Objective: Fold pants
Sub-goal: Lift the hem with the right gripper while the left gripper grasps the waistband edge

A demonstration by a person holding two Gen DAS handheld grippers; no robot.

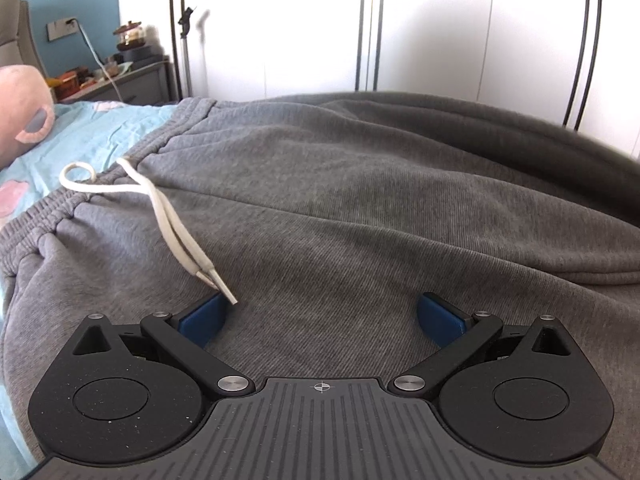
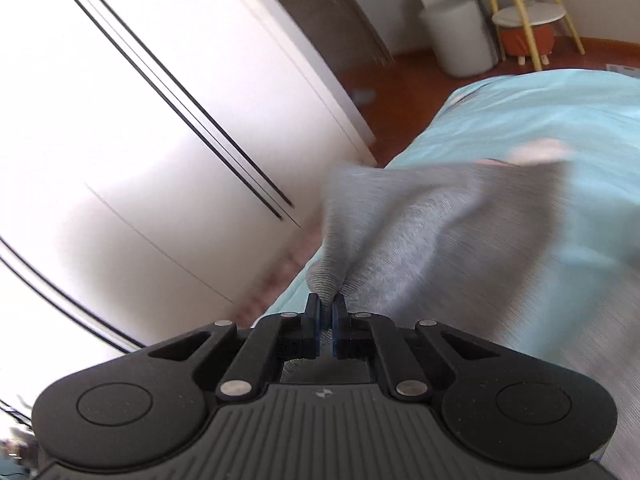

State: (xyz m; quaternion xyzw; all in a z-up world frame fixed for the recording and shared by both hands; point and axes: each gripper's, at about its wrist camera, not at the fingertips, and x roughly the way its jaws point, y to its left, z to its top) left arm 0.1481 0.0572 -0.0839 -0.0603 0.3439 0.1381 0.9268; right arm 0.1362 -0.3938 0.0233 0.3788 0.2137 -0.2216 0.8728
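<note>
I note the grey sweatpants [image 1: 340, 208] spread over a light blue bedsheet [image 1: 80, 136], filling most of the left wrist view, with the elastic waistband [image 1: 48, 220] running along the left side and a white drawstring [image 1: 168, 216] trailing from it toward the near left. My left gripper [image 1: 320, 320] sits low over the fabric with its blue-padded fingers [image 1: 202, 320] spread wide apart; nothing lies between them, and the drawstring tips end just beside the left pad. Whether the pads touch the cloth I cannot tell. Beyond the pants stands a white wardrobe [image 1: 400, 32], and at the far left a cluttered nightstand [image 1: 120, 76] and part of a pink plush toy [image 1: 24, 112]. In the right wrist view, my right gripper [image 2: 325, 316] has its fingers pressed together, pinching a bunched fold of the grey pants, which rise from the pinch and drape away to the right across the blue sheet; this part of the view is motion-blurred. On the far floor I see a white cylindrical bin [image 2: 460, 36] and, near it on the right, a small stool [image 2: 528, 28] with yellow legs.
</note>
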